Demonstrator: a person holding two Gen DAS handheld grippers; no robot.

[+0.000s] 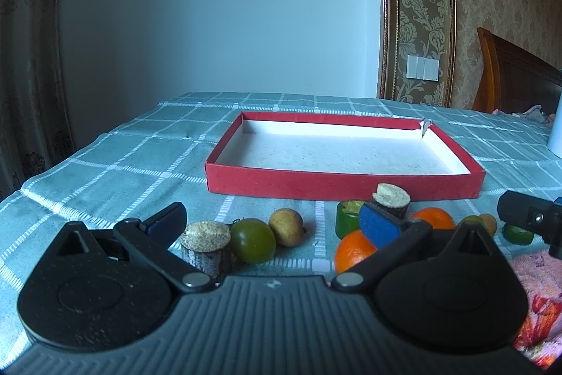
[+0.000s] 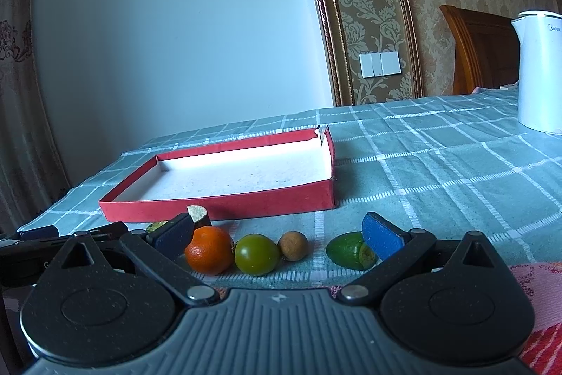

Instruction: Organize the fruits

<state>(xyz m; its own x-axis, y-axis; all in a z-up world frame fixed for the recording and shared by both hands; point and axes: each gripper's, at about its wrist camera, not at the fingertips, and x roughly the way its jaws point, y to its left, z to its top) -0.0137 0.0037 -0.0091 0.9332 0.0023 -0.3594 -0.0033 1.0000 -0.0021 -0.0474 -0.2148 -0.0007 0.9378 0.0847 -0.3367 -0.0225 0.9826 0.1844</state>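
Note:
An empty red tray (image 1: 344,188) (image 2: 217,208) with a white floor lies on the checked cloth. A row of fruit sits in front of it. In the left wrist view my left gripper (image 1: 272,223) is open behind a sugarcane stub (image 1: 205,245), a green tomato (image 1: 253,239), a brown longan (image 1: 286,226) and an orange (image 1: 353,252). My right gripper (image 2: 277,236) is open too, behind an orange (image 2: 209,250), a green tomato (image 2: 256,253), a longan (image 2: 292,245) and a green fruit (image 2: 344,250). Neither gripper holds anything.
A white kettle (image 2: 537,72) stands at the far right of the table. A pink patterned towel (image 1: 537,297) lies at the near right. More pieces sit by the tray: a second sugarcane stub (image 1: 391,199), a green chunk (image 1: 347,217) and another orange (image 1: 433,218).

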